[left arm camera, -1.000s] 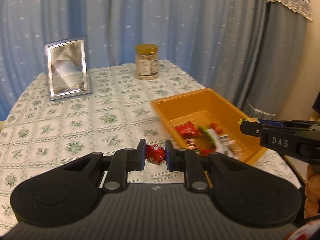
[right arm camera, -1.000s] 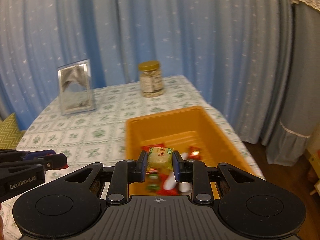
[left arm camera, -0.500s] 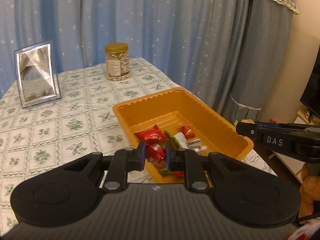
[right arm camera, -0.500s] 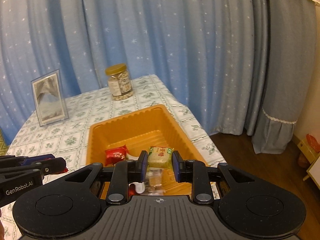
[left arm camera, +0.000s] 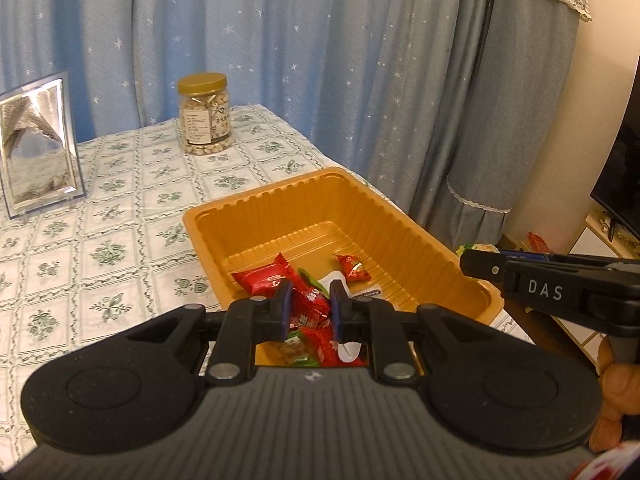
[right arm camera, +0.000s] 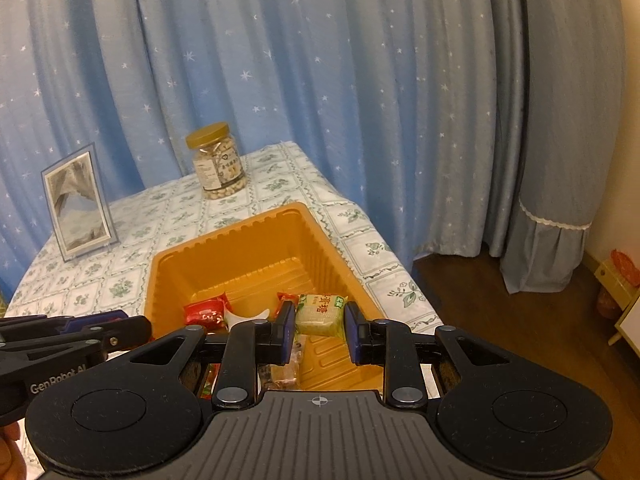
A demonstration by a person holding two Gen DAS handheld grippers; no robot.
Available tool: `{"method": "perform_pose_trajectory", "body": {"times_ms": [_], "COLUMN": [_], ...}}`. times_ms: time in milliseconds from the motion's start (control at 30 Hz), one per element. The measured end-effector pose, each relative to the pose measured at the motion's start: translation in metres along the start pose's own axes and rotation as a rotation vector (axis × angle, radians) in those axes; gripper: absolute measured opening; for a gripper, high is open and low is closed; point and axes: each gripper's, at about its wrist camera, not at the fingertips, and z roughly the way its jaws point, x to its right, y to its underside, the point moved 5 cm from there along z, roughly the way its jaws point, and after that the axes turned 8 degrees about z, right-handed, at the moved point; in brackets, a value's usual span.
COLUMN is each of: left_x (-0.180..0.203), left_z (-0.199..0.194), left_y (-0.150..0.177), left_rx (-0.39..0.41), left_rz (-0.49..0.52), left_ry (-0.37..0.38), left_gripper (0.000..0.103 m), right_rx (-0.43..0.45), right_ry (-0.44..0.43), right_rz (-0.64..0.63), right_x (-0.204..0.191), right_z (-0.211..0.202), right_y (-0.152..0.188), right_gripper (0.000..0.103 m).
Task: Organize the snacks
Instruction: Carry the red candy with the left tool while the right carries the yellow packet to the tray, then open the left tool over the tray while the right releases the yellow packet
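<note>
An orange plastic tray stands on the floral tablecloth with several wrapped snacks in it, among them a red packet and a small red candy. My left gripper is shut on a red wrapped candy and holds it over the tray's near end. My right gripper is over the tray's near right part; its jaws have opened a little around a pale green-labelled snack bar, which still sits between them.
A jar of nuts with a gold lid stands at the table's far side. A silver picture frame stands at the far left. Blue star curtains hang behind. The table edge and wooden floor lie to the right.
Both grippers moved over the orange tray with their snacks. The right gripper's jaws have widened slightly around the snack bar. The left grip on the red candy is unchanged.
</note>
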Motion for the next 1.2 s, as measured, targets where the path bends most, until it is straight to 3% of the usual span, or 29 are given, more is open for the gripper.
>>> {"method": "perform_pose_trajectory", "body": {"times_ms": [367, 400, 467, 1200], "left_x": [0.001, 0.000, -0.003, -0.050], "left_z": [0.027, 0.030, 0.034, -0.014], "left_y": [-0.008, -0.009, -0.008, 0.028], "left_rx": [-0.013, -0.017, -0.027, -0.033], "left_rz": [0.008, 0.006, 0.001, -0.118], "left_ry": [0.016, 0.019, 0.014, -0.083], "left_gripper": [0.019, 0.030, 0.039, 0.043], "right_rx": [-0.013, -0.015, -0.018, -0.046], "right_ry": [-0.004, -0.005, -0.005, -0.022], "right_rz": [0.021, 0.024, 0.025, 0.006], "right_x": [0.001, 0.001, 0.001, -0.011], "right_z": [0.014, 0.014, 0.015, 0.011], "right_y": [-0.004, -0.004, -0.004, 0.008], "right_gripper": [0.026, 0.026, 0.027, 0.027]}}
